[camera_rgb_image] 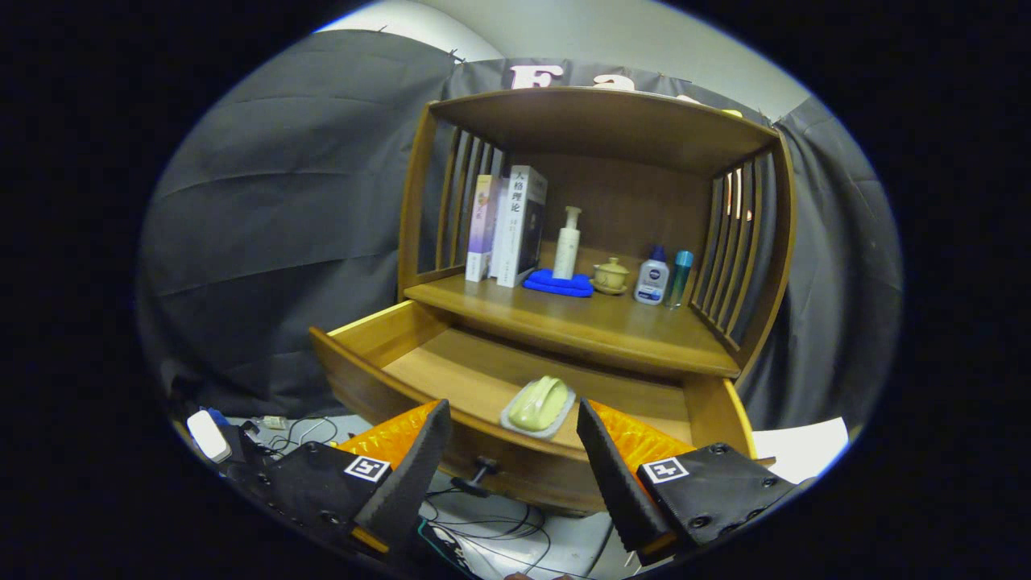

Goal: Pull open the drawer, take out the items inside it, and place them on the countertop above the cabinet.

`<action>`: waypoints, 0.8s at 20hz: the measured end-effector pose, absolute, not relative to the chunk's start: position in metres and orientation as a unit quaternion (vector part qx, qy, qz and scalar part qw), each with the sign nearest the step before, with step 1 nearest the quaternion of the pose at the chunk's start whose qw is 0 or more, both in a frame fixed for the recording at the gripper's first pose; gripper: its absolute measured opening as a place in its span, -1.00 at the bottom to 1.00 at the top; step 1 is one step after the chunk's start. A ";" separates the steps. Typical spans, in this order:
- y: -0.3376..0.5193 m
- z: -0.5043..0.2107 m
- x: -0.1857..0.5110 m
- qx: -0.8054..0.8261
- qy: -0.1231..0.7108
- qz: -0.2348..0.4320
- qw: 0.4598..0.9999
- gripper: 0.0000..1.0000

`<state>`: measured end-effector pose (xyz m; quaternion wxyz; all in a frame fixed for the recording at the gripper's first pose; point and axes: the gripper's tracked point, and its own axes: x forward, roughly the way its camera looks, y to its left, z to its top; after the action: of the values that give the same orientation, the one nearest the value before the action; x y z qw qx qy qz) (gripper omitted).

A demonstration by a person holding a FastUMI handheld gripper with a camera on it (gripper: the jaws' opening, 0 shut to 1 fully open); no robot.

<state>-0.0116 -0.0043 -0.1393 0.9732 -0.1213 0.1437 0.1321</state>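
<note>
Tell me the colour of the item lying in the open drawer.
Pale yellow-green, on a whitish tray, clearest in the gripper view.

I see dark grey cloth [274,217] hanging all around as the wall, with soft folds in it. Above the cloth is a pale, plain wall [644,36]. The floor [564,548] is light grey, and thin black wires [483,528] lie curled on it. A white box [208,435] sits on the floor near the cloth. A sheet of white paper [801,447] lies on the other side. The light is soft and even.
</note>
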 end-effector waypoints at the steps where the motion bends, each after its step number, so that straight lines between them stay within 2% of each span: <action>1: -0.008 -0.135 -0.005 -0.120 0.149 0.131 0.973 0.96; 5: -0.030 -0.125 0.034 -0.103 0.174 0.108 0.973 0.96; 10: -0.021 -0.161 0.078 -0.036 0.292 0.113 0.949 0.96; 16: -0.004 -0.201 0.114 -0.013 0.378 0.109 0.919 0.97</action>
<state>0.1140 -0.0037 -0.2013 0.9192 -0.0130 0.3781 0.1092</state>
